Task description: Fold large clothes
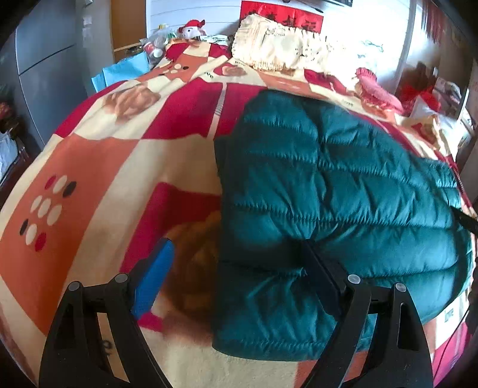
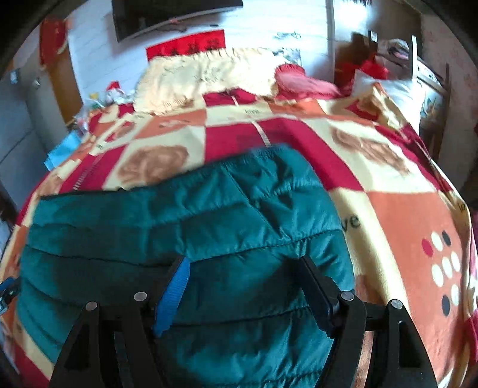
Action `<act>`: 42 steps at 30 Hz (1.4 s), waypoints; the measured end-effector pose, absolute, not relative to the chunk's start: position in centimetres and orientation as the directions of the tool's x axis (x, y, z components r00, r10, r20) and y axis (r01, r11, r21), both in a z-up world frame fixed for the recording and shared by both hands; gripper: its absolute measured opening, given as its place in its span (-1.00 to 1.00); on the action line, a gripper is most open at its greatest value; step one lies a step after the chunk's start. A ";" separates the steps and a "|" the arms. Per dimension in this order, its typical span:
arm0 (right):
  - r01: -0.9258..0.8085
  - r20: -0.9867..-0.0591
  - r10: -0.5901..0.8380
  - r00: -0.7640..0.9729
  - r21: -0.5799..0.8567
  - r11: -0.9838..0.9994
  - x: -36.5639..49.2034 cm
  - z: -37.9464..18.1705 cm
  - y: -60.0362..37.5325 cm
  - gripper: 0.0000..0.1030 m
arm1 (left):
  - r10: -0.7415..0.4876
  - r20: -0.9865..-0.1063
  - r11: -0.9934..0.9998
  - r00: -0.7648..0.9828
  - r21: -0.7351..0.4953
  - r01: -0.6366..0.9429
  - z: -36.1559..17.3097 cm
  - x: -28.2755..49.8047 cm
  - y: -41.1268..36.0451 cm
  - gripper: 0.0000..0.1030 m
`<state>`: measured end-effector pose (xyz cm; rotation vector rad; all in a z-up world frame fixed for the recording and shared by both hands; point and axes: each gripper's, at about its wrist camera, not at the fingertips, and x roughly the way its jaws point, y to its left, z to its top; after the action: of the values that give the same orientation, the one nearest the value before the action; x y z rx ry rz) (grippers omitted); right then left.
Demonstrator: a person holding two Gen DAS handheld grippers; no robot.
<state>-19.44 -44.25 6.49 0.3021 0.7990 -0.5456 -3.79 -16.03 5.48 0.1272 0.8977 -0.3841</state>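
Note:
A dark teal quilted puffer jacket (image 1: 343, 191) lies folded on the patterned bed blanket (image 1: 113, 167); it also shows in the right wrist view (image 2: 185, 238). My left gripper (image 1: 236, 247) is open above the jacket's near left edge, one finger over the blanket, the other over the jacket. My right gripper (image 2: 242, 262) is open just above the jacket's near right part, fingers apart with nothing between them. The other gripper's blue tip (image 2: 7, 288) shows at the left edge of the right wrist view.
A cream fringed throw (image 1: 277, 44) and a pink cushion (image 1: 376, 89) lie at the head of the bed. A stuffed toy (image 1: 191, 28) and clutter sit at the far left. A grey wardrobe (image 1: 44, 59) stands left. Furniture with red items (image 2: 373, 65) stands right.

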 end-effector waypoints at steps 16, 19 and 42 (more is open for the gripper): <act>0.542 -0.732 -0.348 0.586 0.035 0.840 -25.3 8.0 -39.6 0.50 | -0.288 -0.779 0.935 0.556 -0.104 0.338 4.8 -3.8 -15.4 0.71; 0.545 -0.777 -0.335 0.533 0.012 0.838 -24.6 5.6 -40.2 0.55 | -0.282 -0.779 0.938 0.560 -0.101 0.332 4.8 -4.0 -15.5 0.71; 0.550 -0.781 -0.234 0.579 0.162 0.819 -30.5 7.1 -39.8 0.74 | -0.307 -0.768 0.929 0.561 -0.113 0.354 8.0 -9.6 -13.3 0.71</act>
<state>-30.51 -39.84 7.12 0.4148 0.8364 -0.4740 -9.61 -13.25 7.97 0.0560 0.8937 -0.3894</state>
